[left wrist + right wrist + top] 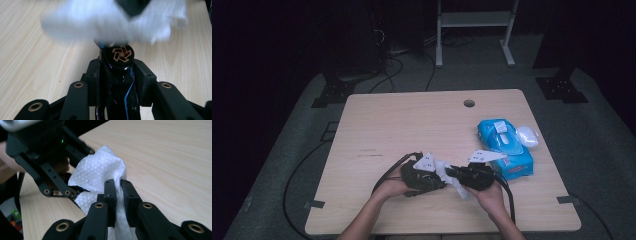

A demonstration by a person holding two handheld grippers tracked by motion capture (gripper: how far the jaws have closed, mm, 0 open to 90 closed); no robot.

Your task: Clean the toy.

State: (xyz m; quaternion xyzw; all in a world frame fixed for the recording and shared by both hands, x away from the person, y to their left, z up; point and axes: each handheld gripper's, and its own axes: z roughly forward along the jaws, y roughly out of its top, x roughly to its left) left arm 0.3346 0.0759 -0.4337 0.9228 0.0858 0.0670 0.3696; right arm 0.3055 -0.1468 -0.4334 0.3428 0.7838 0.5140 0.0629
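My two grippers meet over the front middle of the wooden table. The left gripper is shut on a glossy black object with blue lines and a round end bearing a bronze swirl. The right gripper is shut on a white wet wipe, its two jaws pinching a fold. The wipe drapes between both grippers and lies against the black object's tip; in the left gripper view the wipe is blurred just beyond that round end. The right gripper faces the left one at close range.
A blue pack of wet wipes lies at the table's right, with its white flap folded out to the side. A round cable hole sits near the far edge. A white frame stand is on the floor behind.
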